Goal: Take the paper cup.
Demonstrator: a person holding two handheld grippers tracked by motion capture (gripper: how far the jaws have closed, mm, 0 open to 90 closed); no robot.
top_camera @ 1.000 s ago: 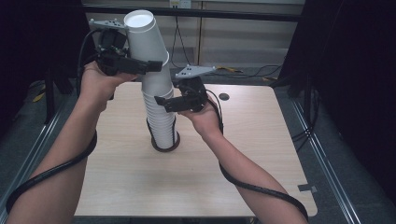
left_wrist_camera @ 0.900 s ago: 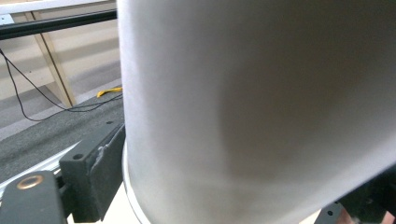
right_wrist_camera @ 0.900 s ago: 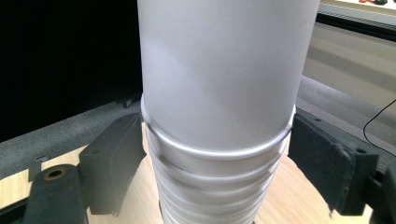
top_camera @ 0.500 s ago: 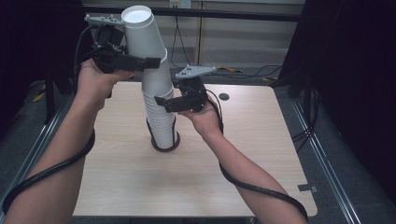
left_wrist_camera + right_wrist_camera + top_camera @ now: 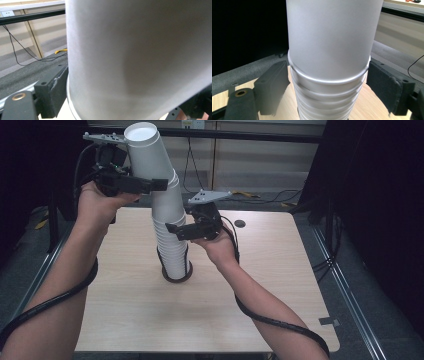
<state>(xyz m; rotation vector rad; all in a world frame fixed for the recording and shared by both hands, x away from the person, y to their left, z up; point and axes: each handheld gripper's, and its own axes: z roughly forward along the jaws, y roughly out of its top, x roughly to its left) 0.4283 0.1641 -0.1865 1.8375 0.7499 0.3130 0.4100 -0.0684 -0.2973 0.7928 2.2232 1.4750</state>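
Note:
A tall stack of upside-down white paper cups [image 5: 172,240] stands in a black ring [image 5: 176,279] on the wooden table [image 5: 280,285]. The top cup [image 5: 147,157] is raised off the stack and leans to the left, its base up. My left gripper [image 5: 152,179] is shut on this top cup, which looms large between its jaws in the left gripper view [image 5: 130,55]. My right gripper [image 5: 172,224] is closed around the stack at mid height. In the right gripper view its pads [image 5: 274,85] touch the cup rims [image 5: 328,82] on both sides.
A small dark round hole [image 5: 240,224] sits in the table behind the right hand. Black frame rails [image 5: 345,285] run along both table sides. Cables [image 5: 260,196] lie on the floor beyond the far edge. Dark curtains hang left and right.
My left gripper has lifted the top cup a little higher and further left, tilting it more. The right gripper and the stack have stayed put.

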